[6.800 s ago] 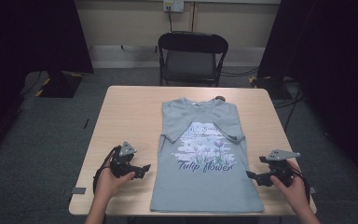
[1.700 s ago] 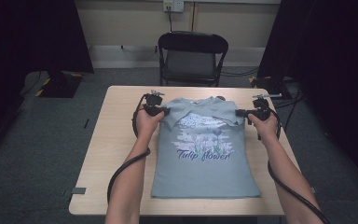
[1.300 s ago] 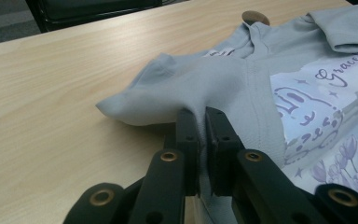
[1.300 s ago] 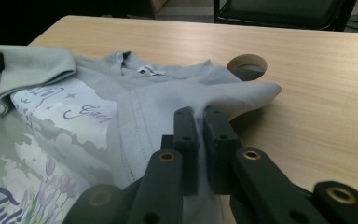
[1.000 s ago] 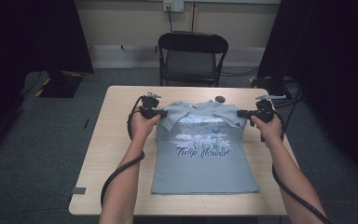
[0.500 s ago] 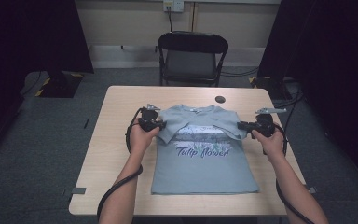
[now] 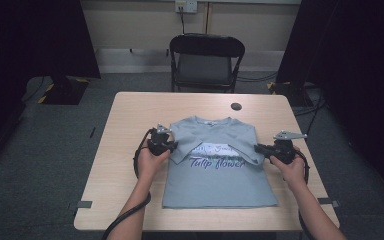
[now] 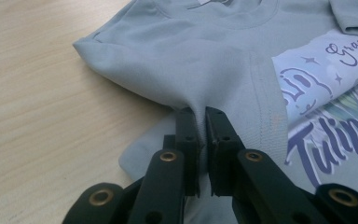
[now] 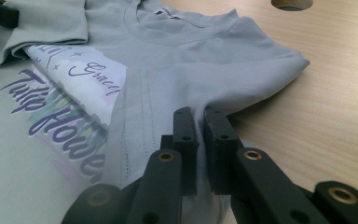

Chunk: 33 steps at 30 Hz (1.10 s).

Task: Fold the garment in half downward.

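A grey T-shirt [image 7: 220, 180] with a "Tulip flower" print lies on the wooden table [image 7: 125, 150], its top part folded down toward me over the print. My left gripper [image 7: 168, 146] is shut on the folded shirt's left shoulder edge; in the left gripper view the jaws [image 8: 202, 128] pinch grey cloth [image 8: 205, 65]. At the right shoulder edge my right gripper [image 7: 258, 148] is shut on the cloth too. The right gripper view shows its jaws [image 9: 200, 126] clamped on the fold [image 9: 223, 74], with the neckline beyond.
A round cable hole [image 7: 236, 106] sits in the table behind the shirt. A black folding chair [image 7: 202, 62] stands past the far edge. Bare tabletop lies left and right of the shirt. Cables trail from both grippers toward me.
Both grippers have drawn the shirt's top part toward me and lower, folding it over the print. The neckline now lies nearer the middle of the table.
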Available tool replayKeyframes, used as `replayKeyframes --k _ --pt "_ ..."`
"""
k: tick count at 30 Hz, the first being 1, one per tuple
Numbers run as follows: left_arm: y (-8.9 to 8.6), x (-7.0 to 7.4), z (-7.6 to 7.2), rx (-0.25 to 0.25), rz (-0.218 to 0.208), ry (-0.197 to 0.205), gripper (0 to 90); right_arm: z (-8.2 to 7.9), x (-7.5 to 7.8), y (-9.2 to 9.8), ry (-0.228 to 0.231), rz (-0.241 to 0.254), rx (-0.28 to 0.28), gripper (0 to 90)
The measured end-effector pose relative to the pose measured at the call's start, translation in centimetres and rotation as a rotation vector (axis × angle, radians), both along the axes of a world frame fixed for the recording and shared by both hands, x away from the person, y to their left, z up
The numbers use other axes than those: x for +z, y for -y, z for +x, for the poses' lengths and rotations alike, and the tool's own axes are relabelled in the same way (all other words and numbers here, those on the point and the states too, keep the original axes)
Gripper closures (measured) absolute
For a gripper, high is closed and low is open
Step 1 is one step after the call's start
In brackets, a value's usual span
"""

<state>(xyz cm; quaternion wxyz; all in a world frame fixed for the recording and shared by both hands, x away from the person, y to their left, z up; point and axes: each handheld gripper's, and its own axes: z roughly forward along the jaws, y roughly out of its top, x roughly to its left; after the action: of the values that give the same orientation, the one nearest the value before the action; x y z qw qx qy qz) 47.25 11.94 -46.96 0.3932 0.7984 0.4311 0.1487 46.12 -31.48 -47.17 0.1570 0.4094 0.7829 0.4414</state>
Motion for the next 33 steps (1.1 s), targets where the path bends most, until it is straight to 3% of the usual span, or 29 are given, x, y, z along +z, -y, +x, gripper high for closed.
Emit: replayKeyframes --k 6,12,23,25,27,28,30,33 --pt "-0.2 -0.4 -1.1 -0.018 -0.001 0.008 85.0 -1.3 -0.4 -0.2 0.023 -0.028 0.012 83.9" --pt "-0.5 -0.7 -1.8 -0.019 -0.014 0.008 85.0 -2.5 -0.7 0.0 0.031 -0.018 0.024 83.7" --pt "-0.2 -1.3 -2.7 -0.038 0.017 0.01 83.7 -3.5 -1.4 0.4 0.032 -0.064 0.027 77.6" --pt "-0.2 -1.2 -2.7 -0.025 0.002 0.017 73.1 -3.6 -1.4 0.4 0.034 -0.065 0.014 72.9" --pt "-0.4 -1.1 -2.5 0.0 -0.027 0.025 46.4 -3.5 -1.3 0.4 0.025 -0.063 -0.009 61.7" --pt "-0.6 -1.0 -2.5 -0.002 -0.036 0.022 39.4 -3.4 -1.2 0.5 0.016 -0.045 -0.023 56.3" --pt "-0.8 -0.8 -2.4 -0.005 -0.029 0.029 32.7 -3.1 -0.9 0.7 0.005 -0.003 -0.041 48.3" --pt "-1.1 -0.2 -1.9 0.004 -0.022 0.033 29.1 -2.3 -0.3 0.9 -0.003 0.029 -0.054 45.5"
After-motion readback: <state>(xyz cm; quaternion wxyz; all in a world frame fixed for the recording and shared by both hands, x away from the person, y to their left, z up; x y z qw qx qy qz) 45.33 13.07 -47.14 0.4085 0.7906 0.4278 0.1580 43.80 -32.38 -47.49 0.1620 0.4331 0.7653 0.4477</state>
